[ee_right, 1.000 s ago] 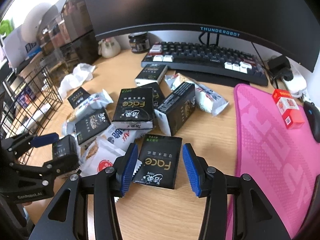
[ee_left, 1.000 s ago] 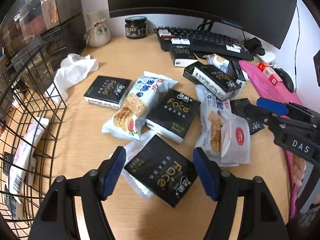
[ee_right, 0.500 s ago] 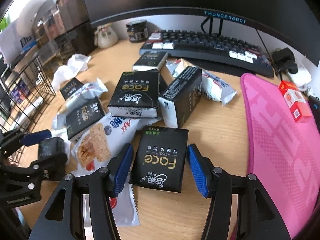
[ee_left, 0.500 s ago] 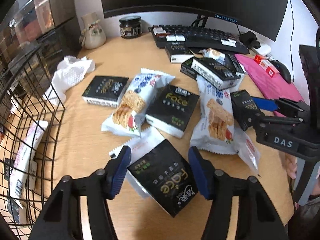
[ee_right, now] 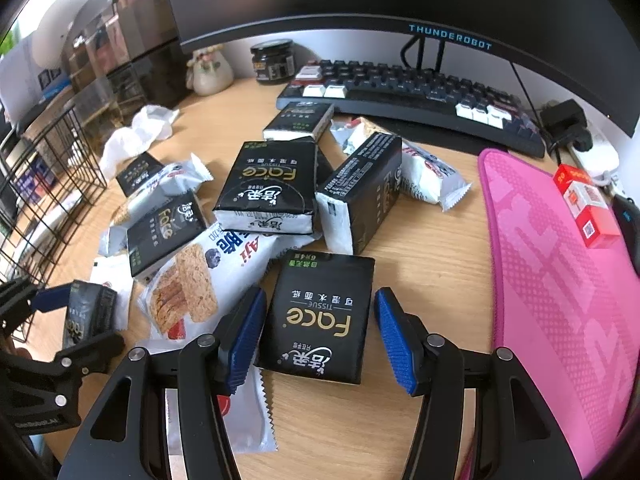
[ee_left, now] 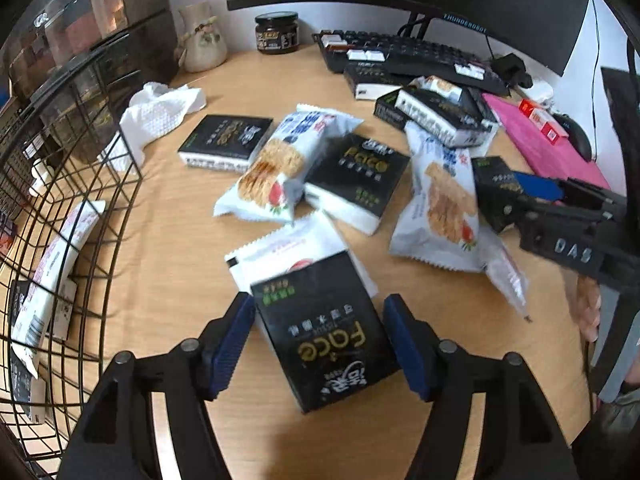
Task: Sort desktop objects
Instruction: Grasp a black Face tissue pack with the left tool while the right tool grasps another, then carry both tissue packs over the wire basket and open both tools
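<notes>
Got 2 black Face tissue packs lined up for a grab here. Sorting barely started, judging by the heap left on the desk (ee_left: pixel 180 248).

Starting with the near tissue pack (ee_left: pixel 324 336) in the left wrist view: lying flat but skewed, half on top of a white snack packet (ee_left: pixel 288 248), right between the pads of the left gripper (ee_left: pixel 318 320). Not clamped though. Looks open, with a clear gap on the right side and at most a brush of the corner on the left.

Same deal in the right wrist view: second tissue pack (ee_right: pixel 316 332) flat on the wood, near the pink mat (ee_right: pixel 540 280), framed by the right gripper (ee_right: pixel 320 308). Open as well, with a sliver of gap on both sides.

Going outward: a jumble of more tissue packs and oat-bar packets (ee_right: pixel 188 296) mid-desk, then the wire basket (ee_left: pixel 80 200) off to the left with a few packets inside, and the keyboard (ee_right: pixel 420 92) at the back.

Things to watch, just guessing:
- Squeezing that skewed left pack could twist it out of the pads, thanks to corner contact instead of flat sides.
- Could also snag the slippery wrapper underneath and drag it along into the wrong pile.
- On the right, might pinch the loose wrapper (ee_right: pixel 248 412) lying under the left finger.
- Soft packs, so expect squish and slip with a lazy grip.
</notes>
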### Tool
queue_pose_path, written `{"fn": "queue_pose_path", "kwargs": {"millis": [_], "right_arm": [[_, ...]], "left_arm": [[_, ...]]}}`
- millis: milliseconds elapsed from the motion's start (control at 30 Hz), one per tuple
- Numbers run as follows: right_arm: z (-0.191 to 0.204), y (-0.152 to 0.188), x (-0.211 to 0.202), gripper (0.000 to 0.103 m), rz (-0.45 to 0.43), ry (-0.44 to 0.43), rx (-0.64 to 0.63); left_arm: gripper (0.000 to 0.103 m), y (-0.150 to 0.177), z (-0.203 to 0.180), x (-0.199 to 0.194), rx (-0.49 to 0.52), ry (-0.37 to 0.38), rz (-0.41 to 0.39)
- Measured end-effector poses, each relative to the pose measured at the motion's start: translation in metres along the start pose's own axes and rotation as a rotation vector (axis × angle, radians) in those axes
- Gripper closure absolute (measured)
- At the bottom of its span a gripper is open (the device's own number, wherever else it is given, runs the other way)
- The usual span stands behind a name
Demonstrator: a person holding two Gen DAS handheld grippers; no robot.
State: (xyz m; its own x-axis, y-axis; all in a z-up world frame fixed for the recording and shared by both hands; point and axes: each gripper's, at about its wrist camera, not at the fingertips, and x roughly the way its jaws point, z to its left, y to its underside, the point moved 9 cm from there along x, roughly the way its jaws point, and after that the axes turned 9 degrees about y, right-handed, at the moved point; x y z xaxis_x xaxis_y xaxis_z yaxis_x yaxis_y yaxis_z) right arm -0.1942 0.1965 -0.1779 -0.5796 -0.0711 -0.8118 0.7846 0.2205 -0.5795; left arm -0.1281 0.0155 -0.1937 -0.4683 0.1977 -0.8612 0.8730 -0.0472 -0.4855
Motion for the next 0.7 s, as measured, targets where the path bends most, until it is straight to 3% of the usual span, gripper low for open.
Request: {"fn": "queue_pose_path", "kwargs": {"millis": [67,133,300,700], "right_arm": [[0.0,0.0,0.0,0.047,0.0,0.001,-0.001],[0.0,0.001,0.0,0.047,0.001,0.004,-0.002],[0.002,0.003,-0.001,0.056,0.003,0.004,-0.012],[-0.001,-0.015,-0.043,0.057,-0.086,-0.002,0.01]], "left_arm": [[0.047,0.001,0.003,-0.003,0.003,-0.008,-0.003],[0.049,0.001,0.005,-0.005,0.01,-0.018,-0.006],[0.05,0.0,0.004,-0.008,0.022,-0.013,-0.02],[0.05,-0.028,0.004,-0.053,0.034,-0.023,-0.134]]}}
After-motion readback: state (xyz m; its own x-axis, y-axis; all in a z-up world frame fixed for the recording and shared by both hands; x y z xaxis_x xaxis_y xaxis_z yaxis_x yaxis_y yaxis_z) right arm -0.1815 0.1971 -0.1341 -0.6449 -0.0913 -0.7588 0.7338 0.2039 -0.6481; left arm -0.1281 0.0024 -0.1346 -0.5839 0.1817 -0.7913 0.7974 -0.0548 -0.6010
